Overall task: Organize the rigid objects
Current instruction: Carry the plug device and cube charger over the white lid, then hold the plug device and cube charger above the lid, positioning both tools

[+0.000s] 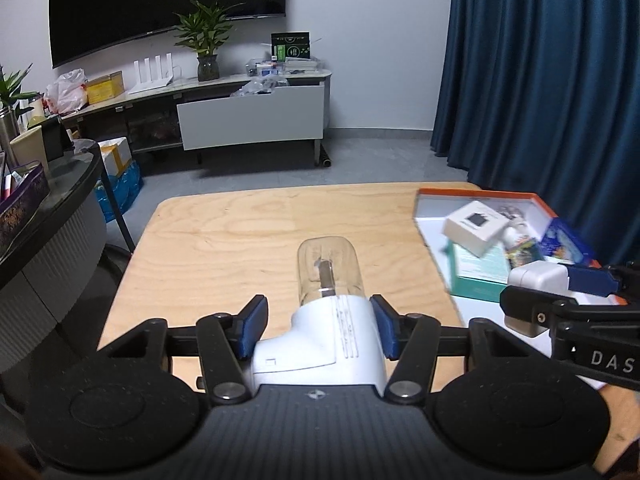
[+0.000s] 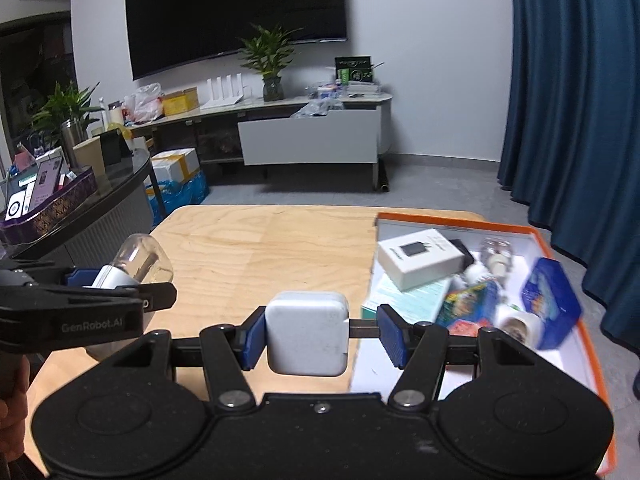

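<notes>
Your left gripper clamps the handheld vacuum by its stiff white body (clear nose looks brittle); right gripper holds a light charger block, right pad apparently short of it.

White device w/ clear dome front: lifted off the desk, dome pointing fwd, metal piece visible inside. White square charger block: also in the air, flat face toward cam, rounded corners. Orange-rimmed box at desk's right: white carton, teal box, blue case, tape roll, small bottle, all jumbled.
</notes>
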A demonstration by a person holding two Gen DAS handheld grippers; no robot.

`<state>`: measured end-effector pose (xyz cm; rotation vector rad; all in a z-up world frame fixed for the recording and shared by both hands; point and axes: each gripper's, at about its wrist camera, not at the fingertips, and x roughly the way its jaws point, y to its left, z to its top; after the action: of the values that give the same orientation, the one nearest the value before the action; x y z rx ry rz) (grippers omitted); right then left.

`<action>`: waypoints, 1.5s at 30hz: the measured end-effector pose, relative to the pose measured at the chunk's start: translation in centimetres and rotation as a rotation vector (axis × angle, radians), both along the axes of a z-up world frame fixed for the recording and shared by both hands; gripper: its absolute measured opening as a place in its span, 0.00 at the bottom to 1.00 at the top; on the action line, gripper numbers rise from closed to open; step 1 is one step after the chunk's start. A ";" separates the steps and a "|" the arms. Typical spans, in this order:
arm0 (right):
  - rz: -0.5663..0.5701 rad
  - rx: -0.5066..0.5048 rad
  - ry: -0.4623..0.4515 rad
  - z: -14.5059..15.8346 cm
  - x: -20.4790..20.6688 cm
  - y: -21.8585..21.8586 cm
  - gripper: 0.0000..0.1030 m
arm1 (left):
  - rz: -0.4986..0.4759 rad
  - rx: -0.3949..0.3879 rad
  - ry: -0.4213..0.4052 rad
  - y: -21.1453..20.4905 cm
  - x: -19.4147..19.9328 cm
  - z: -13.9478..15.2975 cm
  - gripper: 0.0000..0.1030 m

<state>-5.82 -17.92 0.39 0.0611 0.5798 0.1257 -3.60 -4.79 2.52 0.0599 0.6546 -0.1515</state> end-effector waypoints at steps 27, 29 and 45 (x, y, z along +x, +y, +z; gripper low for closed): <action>-0.193 0.002 -0.030 -0.1 -7.5 -8.4 0.68 | -0.195 -0.055 -0.041 -8.9 -4.3 -0.1 0.55; -0.211 0.001 -0.029 -0.1 -7.6 -9.1 0.68 | -0.206 -0.056 -0.041 -9.6 -4.2 -0.1 0.55; -0.283 -0.006 -0.018 -0.4 -7.5 -12.7 0.68 | -0.263 -0.070 -0.049 -13.2 -3.6 -0.1 0.55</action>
<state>-13.35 -30.60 0.01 0.1350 0.5485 -0.1500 -7.21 -17.98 2.43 0.0818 0.5902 -0.4249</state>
